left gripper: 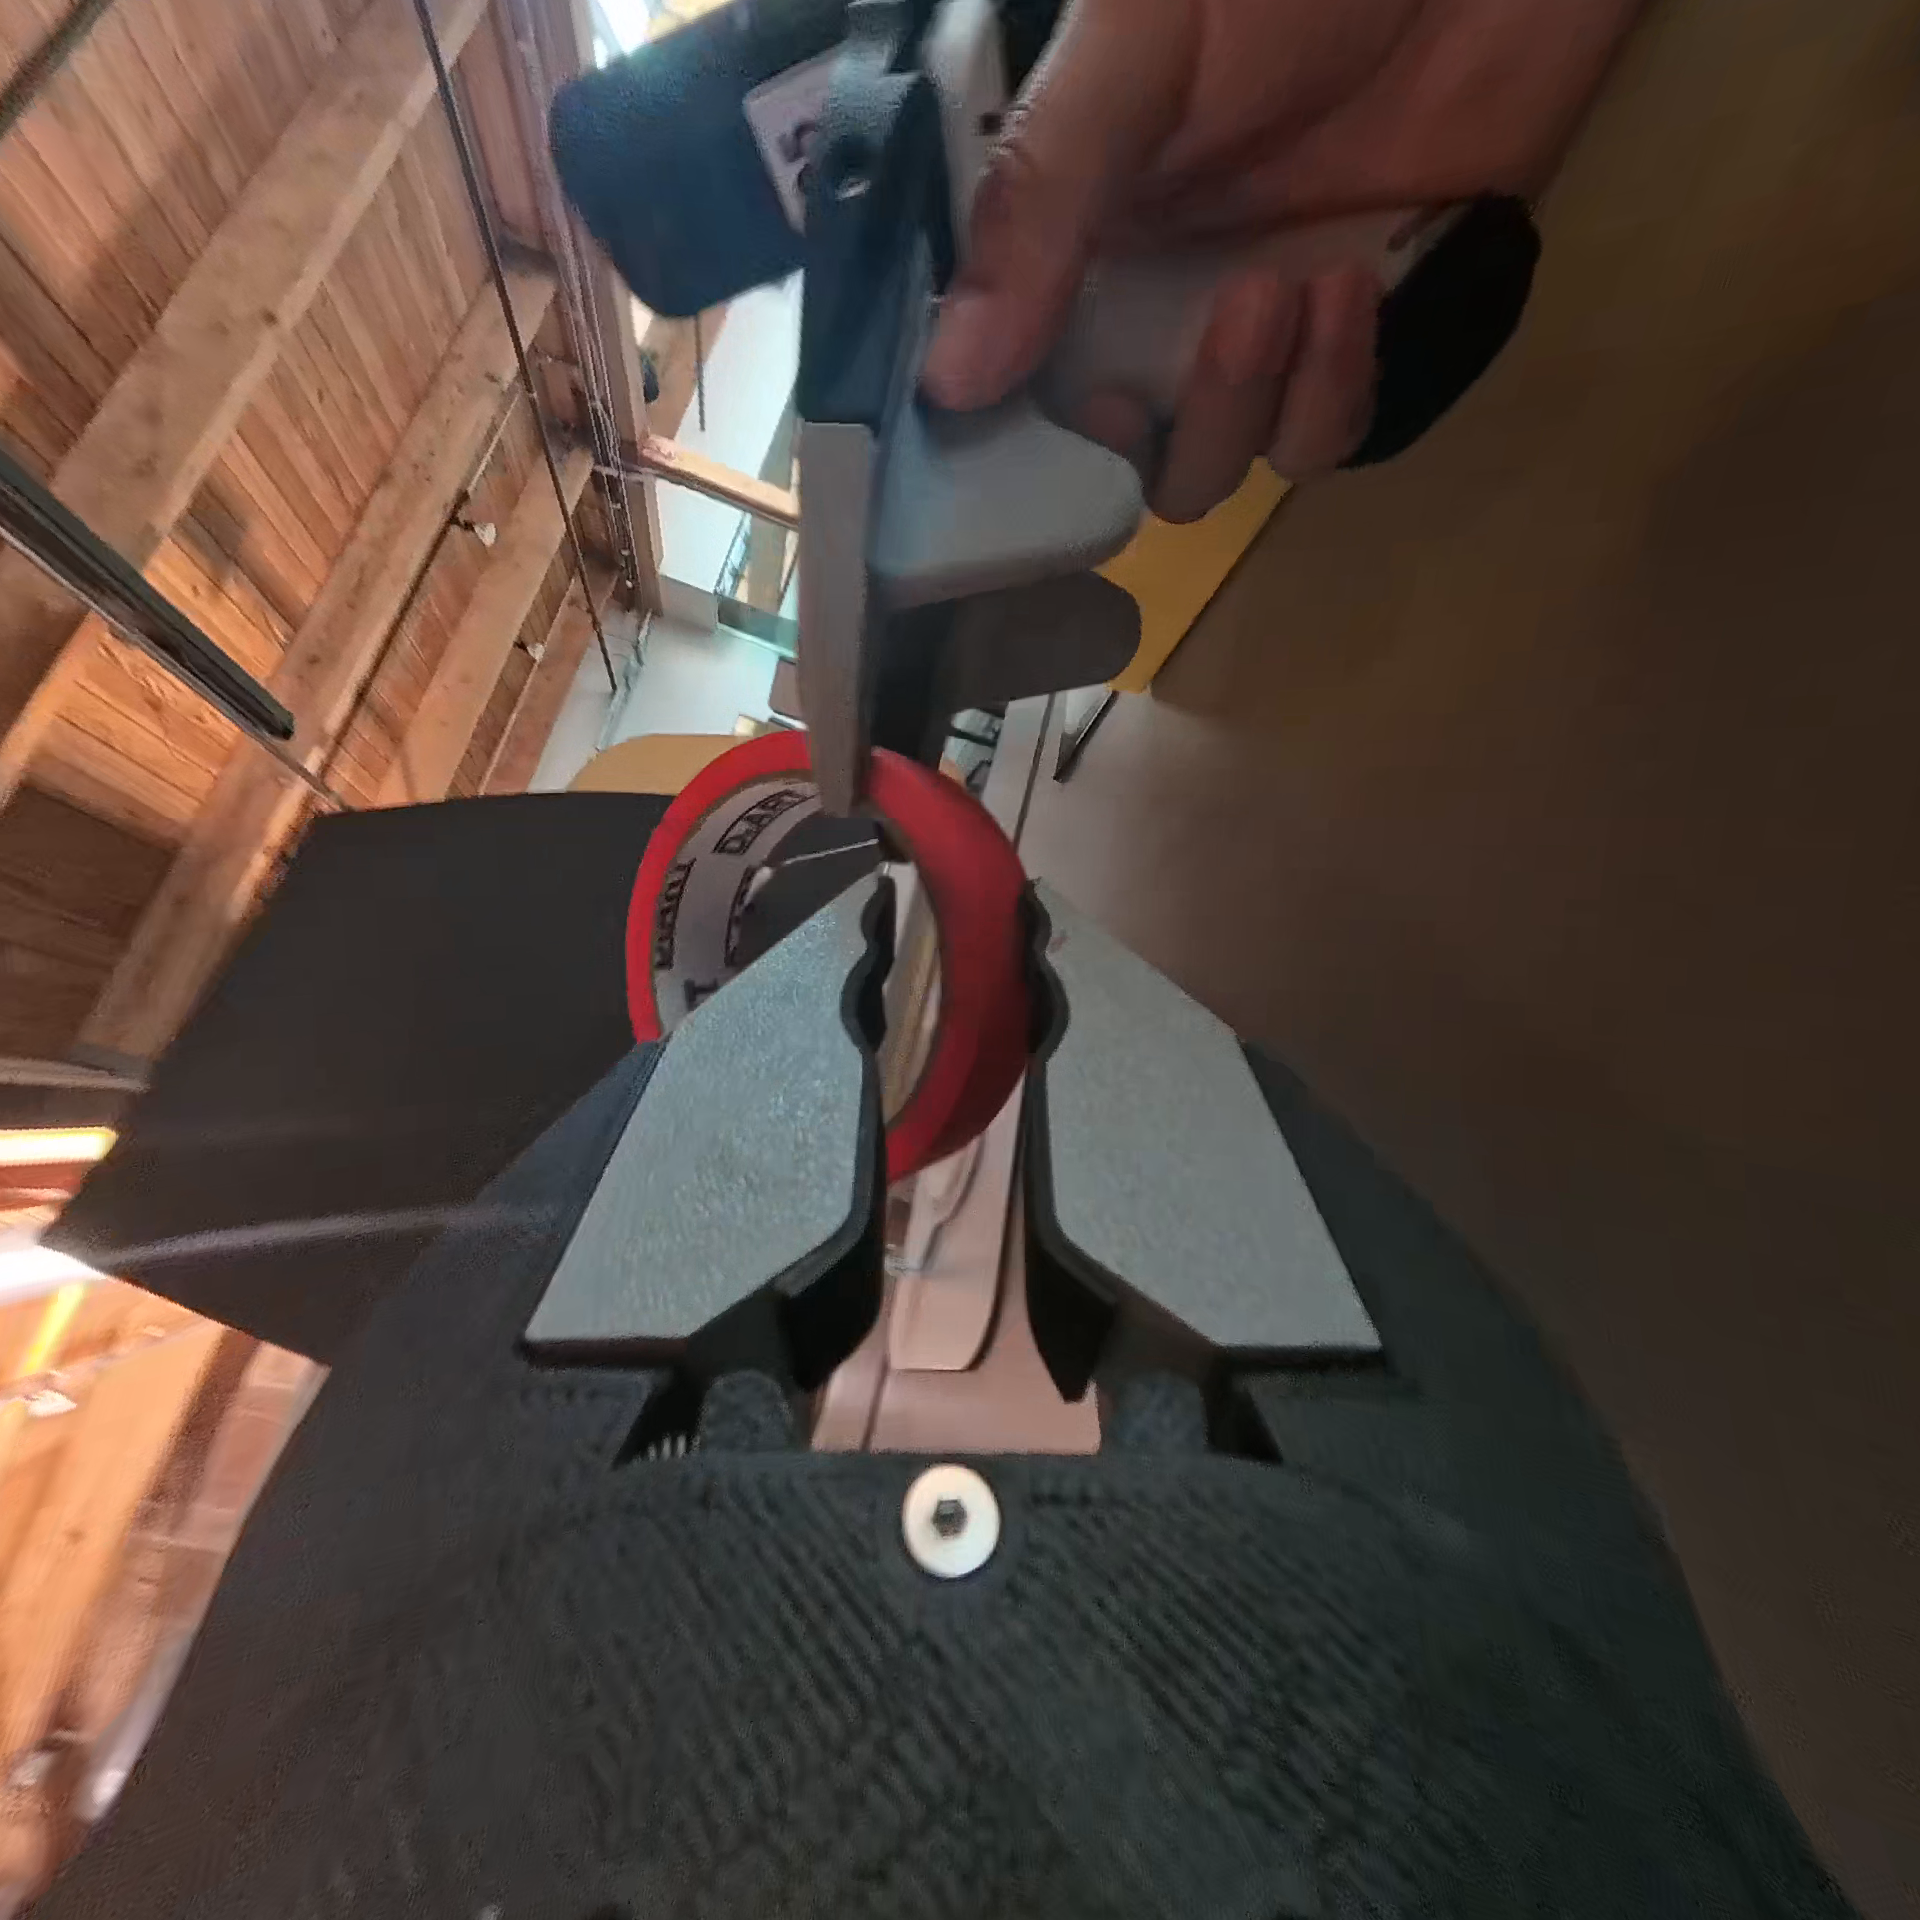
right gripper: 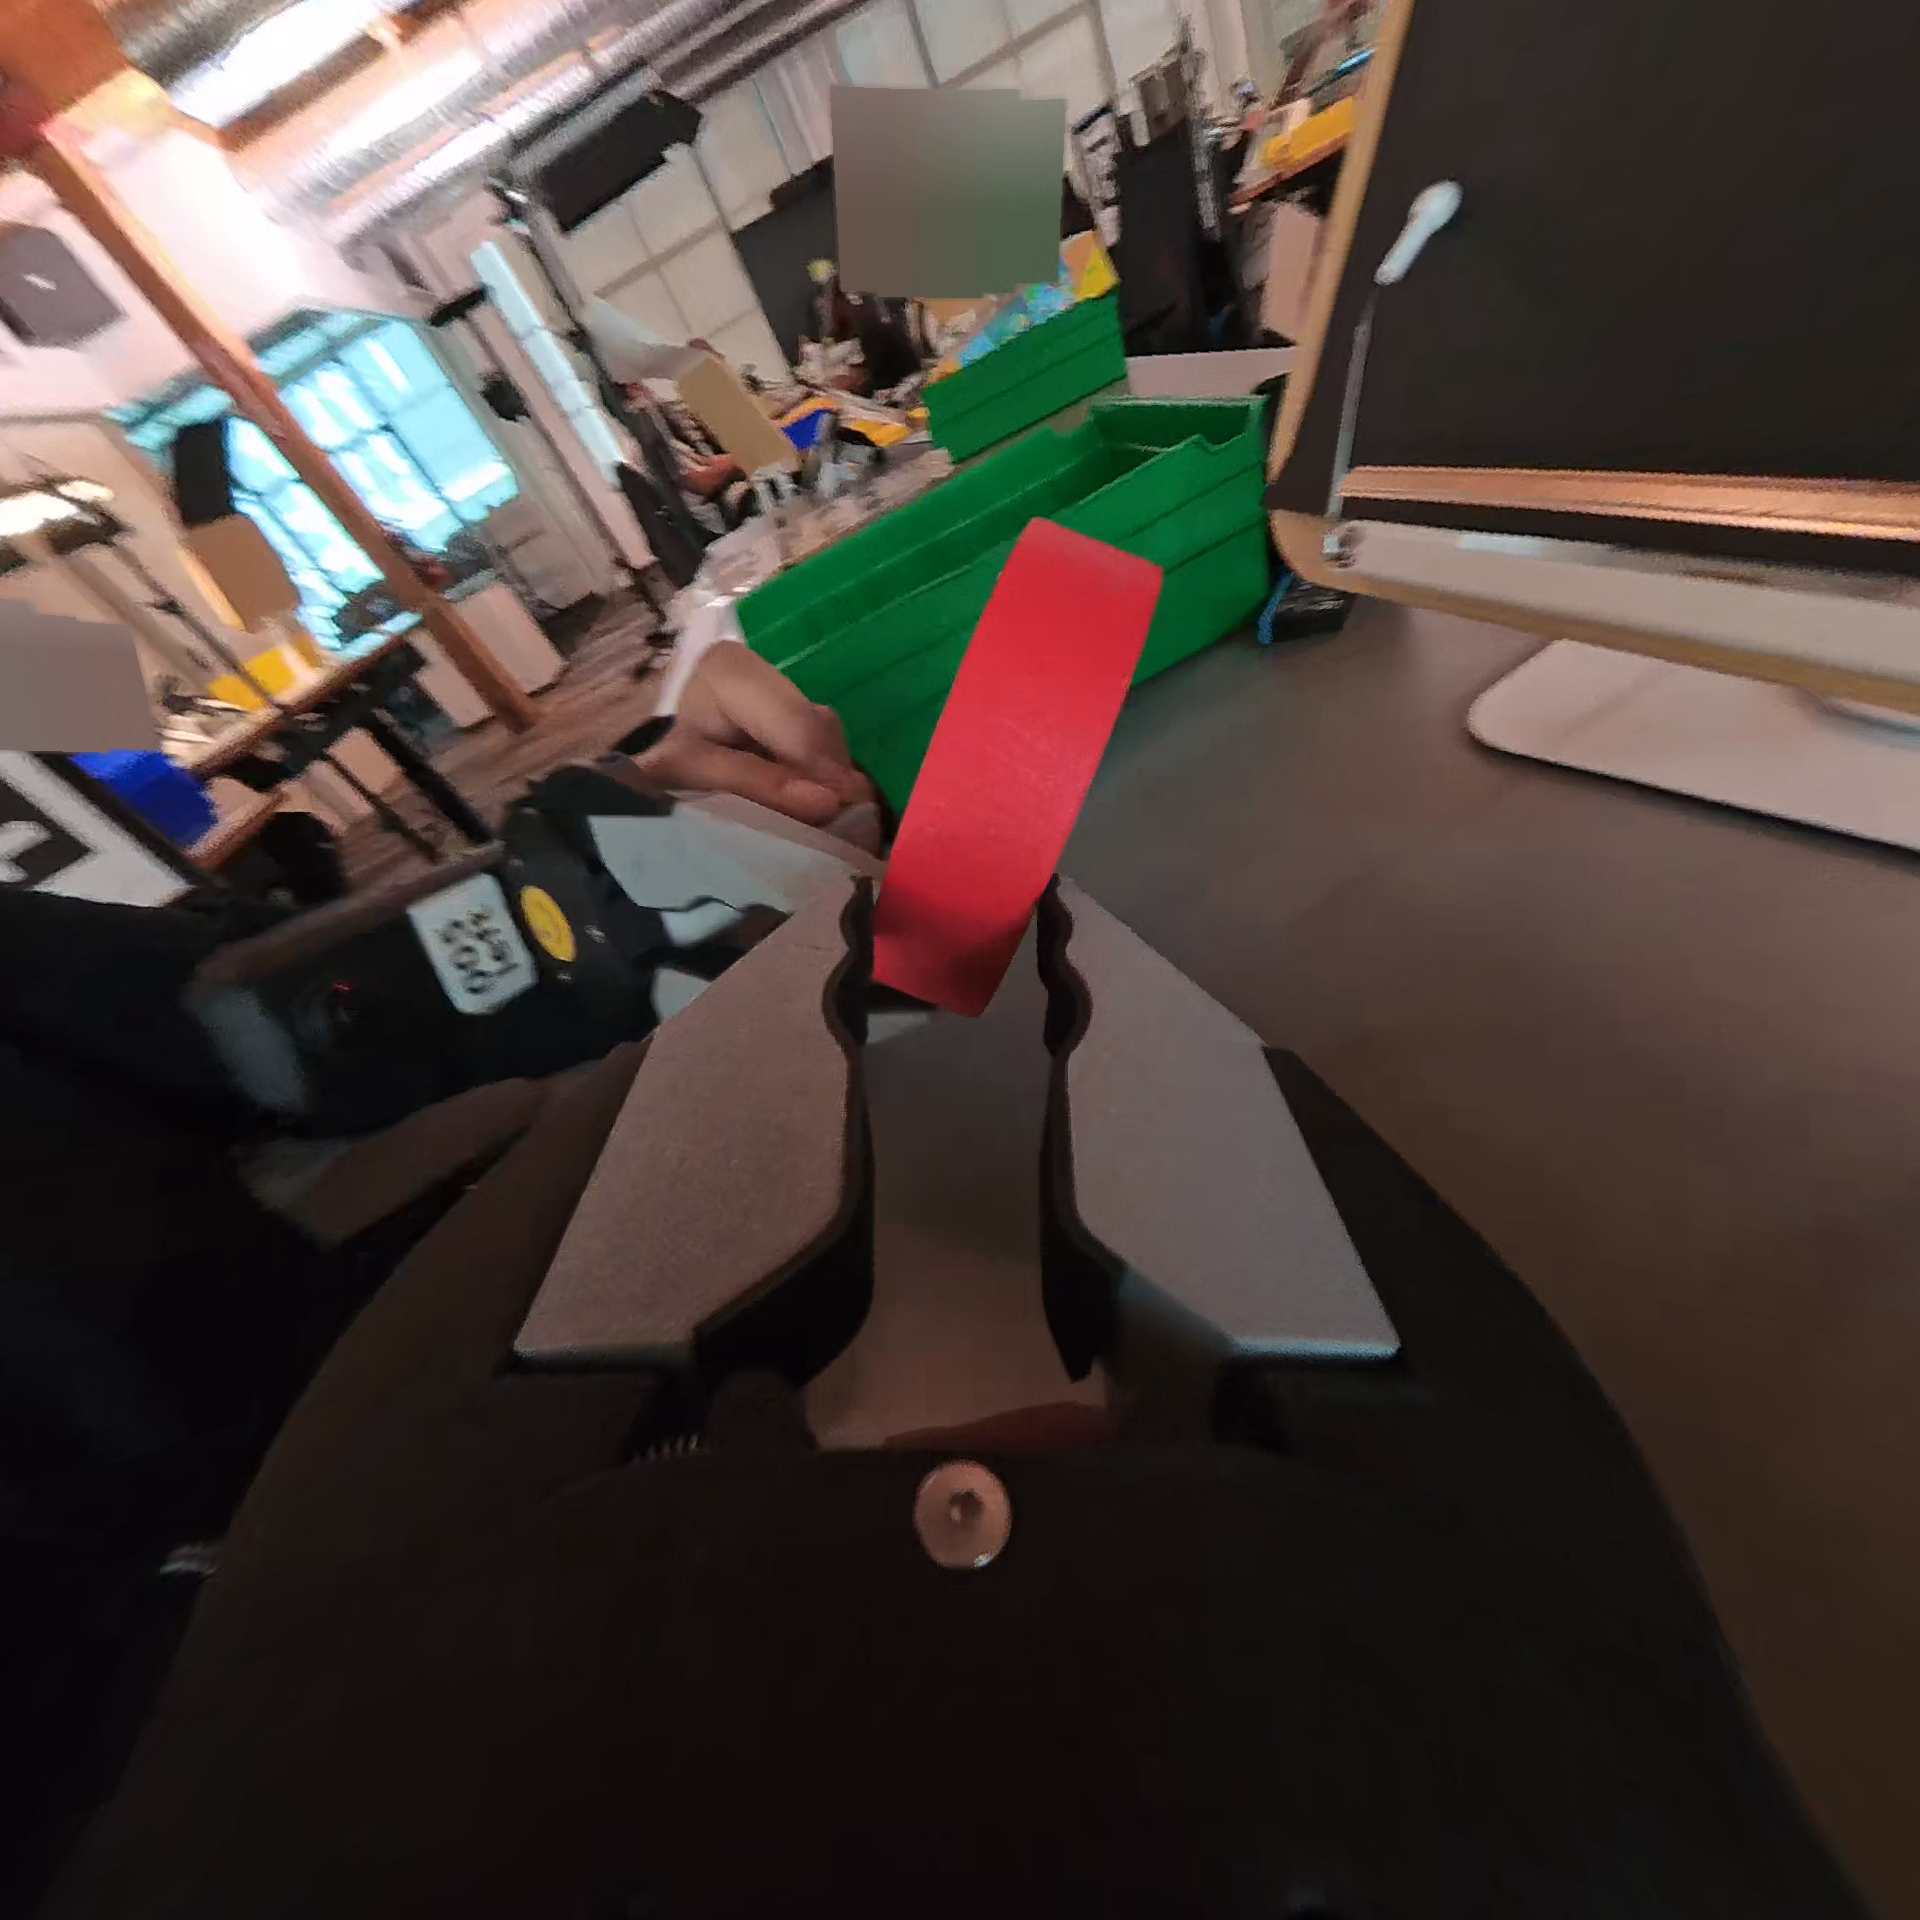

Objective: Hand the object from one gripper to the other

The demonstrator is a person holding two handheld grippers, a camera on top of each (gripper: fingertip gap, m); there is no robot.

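Note:
A red tape roll (left gripper: 966, 1039) with a white printed core is held up in the air between both grippers. My left gripper (left gripper: 956, 935) is shut on its lower rim, with one finger inside the ring and the other outside. My right gripper (left gripper: 868, 821) comes in from above, held by a hand (left gripper: 1195, 260), and its fingers pinch the roll's top edge. In the right wrist view, the tape roll (right gripper: 1023, 748) stands tilted with its lower end between my right gripper's (right gripper: 954, 925) fingertips. The left gripper's body (right gripper: 520, 945) and its hand (right gripper: 748, 748) are at the left.
Green plastic bins (right gripper: 935, 603) stand on the dark table (right gripper: 1455, 1039) behind the tape. A monitor (right gripper: 1662, 260) on a white foot (right gripper: 1683, 727) stands at the right. The left wrist view points up at a wooden ceiling (left gripper: 260, 416). Both grippers' tips are close together, under 4 cm apart.

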